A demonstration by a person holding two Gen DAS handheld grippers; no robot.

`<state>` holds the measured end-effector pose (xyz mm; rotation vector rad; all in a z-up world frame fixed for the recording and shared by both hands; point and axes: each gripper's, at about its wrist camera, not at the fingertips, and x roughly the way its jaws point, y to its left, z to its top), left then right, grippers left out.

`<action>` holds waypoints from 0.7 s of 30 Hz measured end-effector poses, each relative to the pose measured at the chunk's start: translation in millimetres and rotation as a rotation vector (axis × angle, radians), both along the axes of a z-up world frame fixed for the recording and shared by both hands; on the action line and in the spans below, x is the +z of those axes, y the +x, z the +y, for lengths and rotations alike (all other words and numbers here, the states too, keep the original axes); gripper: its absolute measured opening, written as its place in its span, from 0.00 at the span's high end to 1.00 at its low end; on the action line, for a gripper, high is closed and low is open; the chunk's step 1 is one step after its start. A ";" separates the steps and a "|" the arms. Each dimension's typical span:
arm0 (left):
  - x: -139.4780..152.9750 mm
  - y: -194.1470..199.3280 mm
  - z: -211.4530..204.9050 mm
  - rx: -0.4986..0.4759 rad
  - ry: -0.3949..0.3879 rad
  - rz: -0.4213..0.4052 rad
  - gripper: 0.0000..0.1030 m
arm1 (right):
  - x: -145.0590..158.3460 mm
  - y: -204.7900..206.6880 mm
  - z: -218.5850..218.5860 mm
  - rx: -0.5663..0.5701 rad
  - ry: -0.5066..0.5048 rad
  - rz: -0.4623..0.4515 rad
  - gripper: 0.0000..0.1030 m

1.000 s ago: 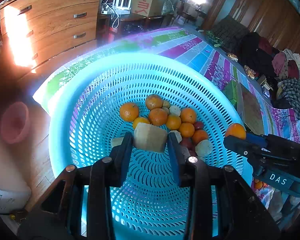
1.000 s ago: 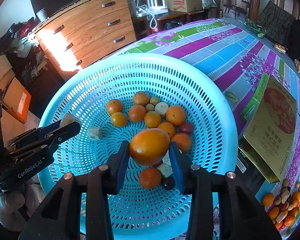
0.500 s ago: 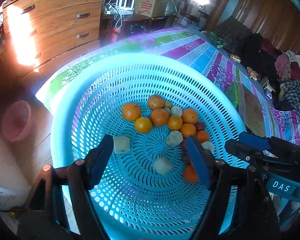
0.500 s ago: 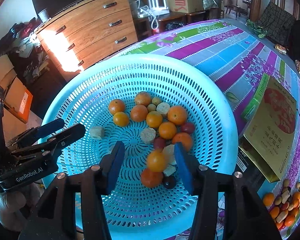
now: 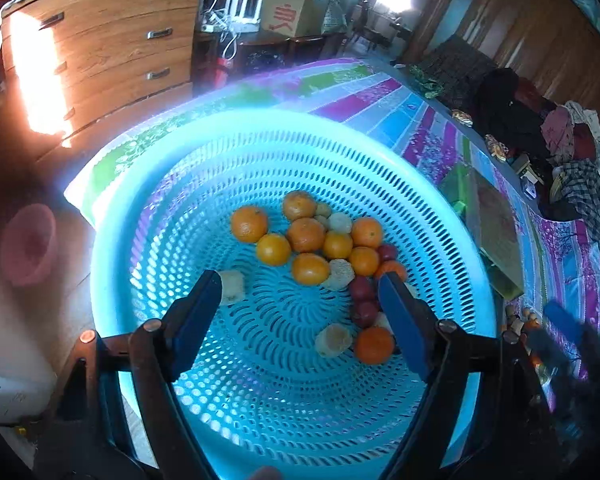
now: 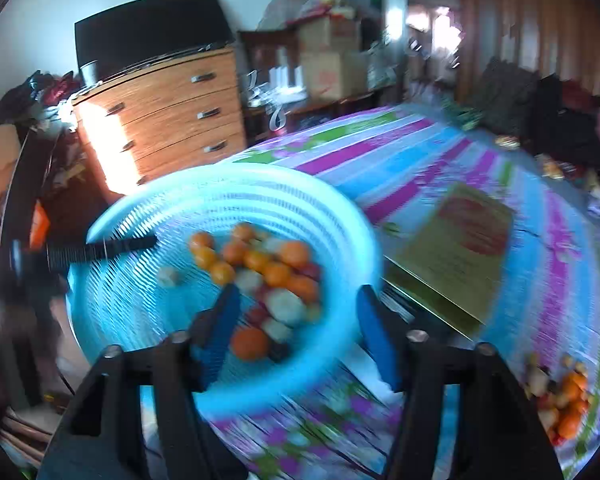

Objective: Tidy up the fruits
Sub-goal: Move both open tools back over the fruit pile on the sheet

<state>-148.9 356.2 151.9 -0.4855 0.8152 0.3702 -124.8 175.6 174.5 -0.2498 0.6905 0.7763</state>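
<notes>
Blue basket (image 5: 284, 148) at the surface's corner holds fruit (image 5: 306, 236); left tongs (image 5: 300, 308) and right tongs (image 6: 296, 320) both apart, empty.

A lived-in home, a bedroom or family room. A wooden chest of drawers (image 5: 100, 44) stands against the wall, with a dark flat screen (image 6: 148, 36) on top. Just right of the chest, cardboard boxes (image 5: 288, 10) sit stacked on a dark side table. In front of the chest lies a striped floral cloth (image 6: 440, 168), with heaped clothes (image 5: 560, 140) at its far right edge.
</notes>
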 end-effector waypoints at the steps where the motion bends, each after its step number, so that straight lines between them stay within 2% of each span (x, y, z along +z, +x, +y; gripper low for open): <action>1: 3.7 1.4 -5.5 -0.014 0.008 -0.010 0.21 | -4.3 -6.3 -14.5 -0.014 -0.007 -0.016 0.36; 4: 25.0 8.6 -40.6 -0.116 0.054 -0.081 0.21 | -21.7 -23.2 -64.1 -0.076 -0.055 -0.047 0.36; 9: 58.2 24.2 -115.0 -0.341 0.076 -0.193 0.21 | -54.0 -35.2 -150.1 -0.245 -0.093 0.042 0.35; 13: 70.9 32.5 -186.5 -0.560 0.083 -0.243 0.21 | -76.8 -44.1 -207.1 -0.364 -0.104 0.125 0.35; 16: 59.4 44.2 -237.1 -0.711 0.056 -0.226 0.21 | -87.5 -51.6 -243.1 -0.432 -0.091 0.173 0.35; 18: 44.3 56.3 -254.1 -0.755 0.003 -0.184 0.21 | -93.9 -52.4 -261.9 -0.462 -0.075 0.192 0.35; 21: 0.8 79.8 -278.2 -0.791 -0.071 -0.082 0.22 | -99.8 -51.9 -281.7 -0.500 -0.052 0.210 0.35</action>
